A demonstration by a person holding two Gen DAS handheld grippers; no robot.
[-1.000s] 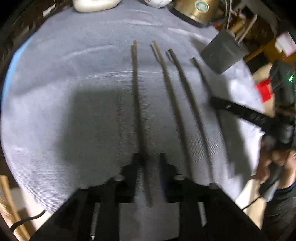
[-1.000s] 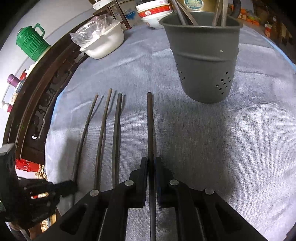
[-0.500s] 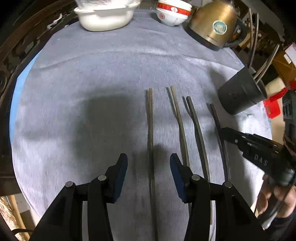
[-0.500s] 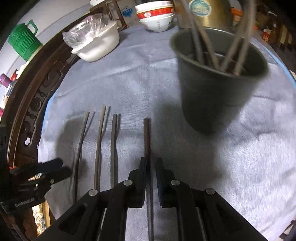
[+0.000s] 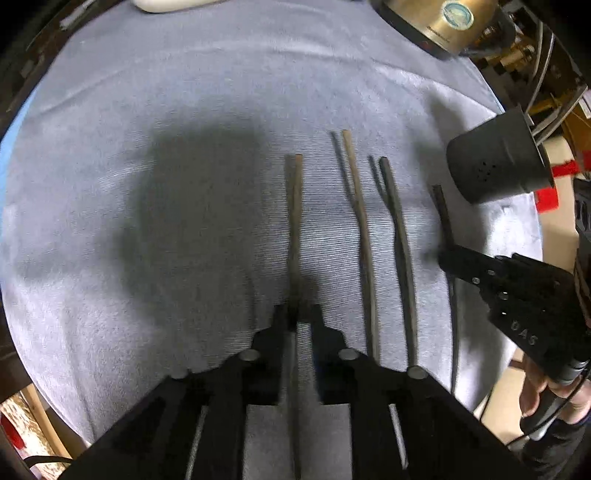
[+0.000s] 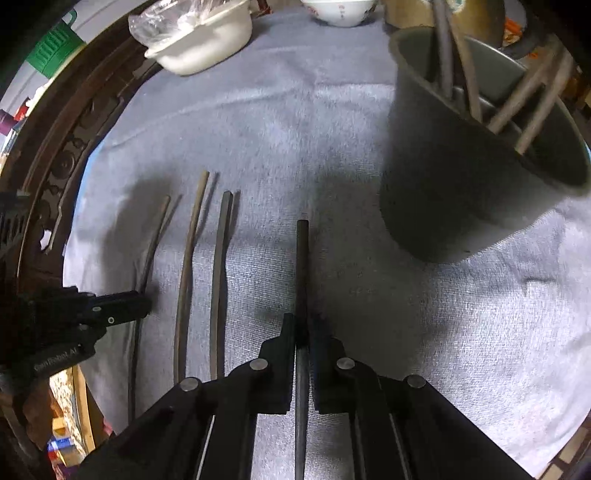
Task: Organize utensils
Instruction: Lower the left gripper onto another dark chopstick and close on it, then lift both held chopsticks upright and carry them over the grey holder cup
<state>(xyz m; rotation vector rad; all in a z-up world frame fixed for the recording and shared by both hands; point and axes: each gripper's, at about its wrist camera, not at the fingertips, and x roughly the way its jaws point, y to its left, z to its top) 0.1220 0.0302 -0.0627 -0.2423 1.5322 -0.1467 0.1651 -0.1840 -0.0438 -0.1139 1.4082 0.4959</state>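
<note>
My left gripper (image 5: 297, 314) is shut on a brown chopstick (image 5: 294, 206), the leftmost of the row on the grey cloth. Two more chopsticks (image 5: 364, 229) (image 5: 397, 225) lie to its right. My right gripper (image 6: 302, 326) is shut on a dark chopstick (image 6: 302, 258) and holds it raised, pointing ahead. The grey holder cup (image 6: 480, 155), with several utensils in it, stands just right of that chopstick's tip. The right gripper also shows in the left wrist view (image 5: 448, 258), and the cup (image 5: 495, 162) beyond it.
A white bowl (image 6: 203, 40) with plastic wrap and a red-rimmed bowl (image 6: 338, 9) stand at the far edge. A gold kettle (image 5: 439, 22) is at the back. A dark carved table rim (image 6: 62, 147) borders the cloth on the left.
My left gripper was open half a second ago; it has come down and shut on the brown chopstick. My right gripper has lifted its dark chopstick closer to the cup.
</note>
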